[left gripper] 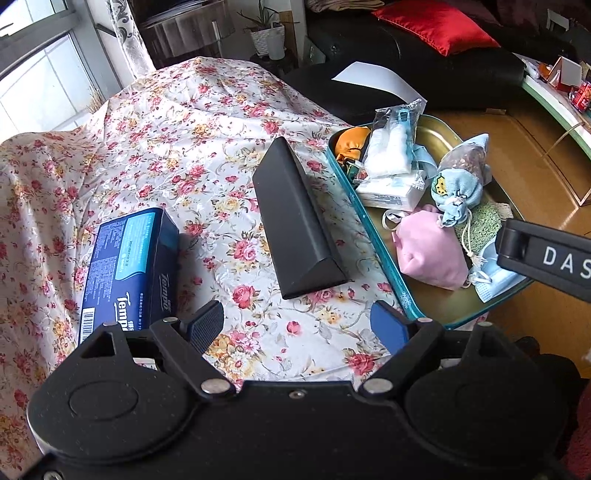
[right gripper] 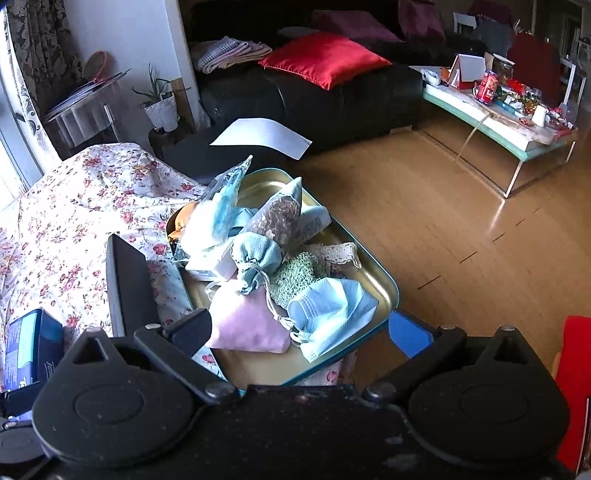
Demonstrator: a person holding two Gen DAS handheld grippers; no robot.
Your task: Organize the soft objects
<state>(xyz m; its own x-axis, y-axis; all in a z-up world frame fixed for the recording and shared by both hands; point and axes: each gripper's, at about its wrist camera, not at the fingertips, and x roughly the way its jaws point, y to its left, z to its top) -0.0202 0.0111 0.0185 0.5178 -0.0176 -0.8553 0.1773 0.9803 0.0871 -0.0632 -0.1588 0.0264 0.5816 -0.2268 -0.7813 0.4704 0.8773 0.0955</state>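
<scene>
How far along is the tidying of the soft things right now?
Done: the pink pouch, blue drawstring bag and face mask lie piled in the tin tray. In hand: nothing; the left tool and right tool are open. Left: tissue box on the floral cloth.

Floor: warm wood boards (right gripper: 424, 229), shiny, catching a streak of glare.
Sofa: black leather (right gripper: 332, 99) along the back, with a red satin cushion (right gripper: 325, 59) and some folded blankets (right gripper: 229, 51) on it.
Coffee table: pale, low, glass-legged (right gripper: 498, 125) – pretty cluttered.
Window: big one on the left (left gripper: 33, 74), daylight pouring in – patterned curtain (left gripper: 125, 33) beside it.
Corner: white wall (right gripper: 129, 33), potted plant (right gripper: 160, 103), small glass side table (right gripper: 85, 110).
</scene>
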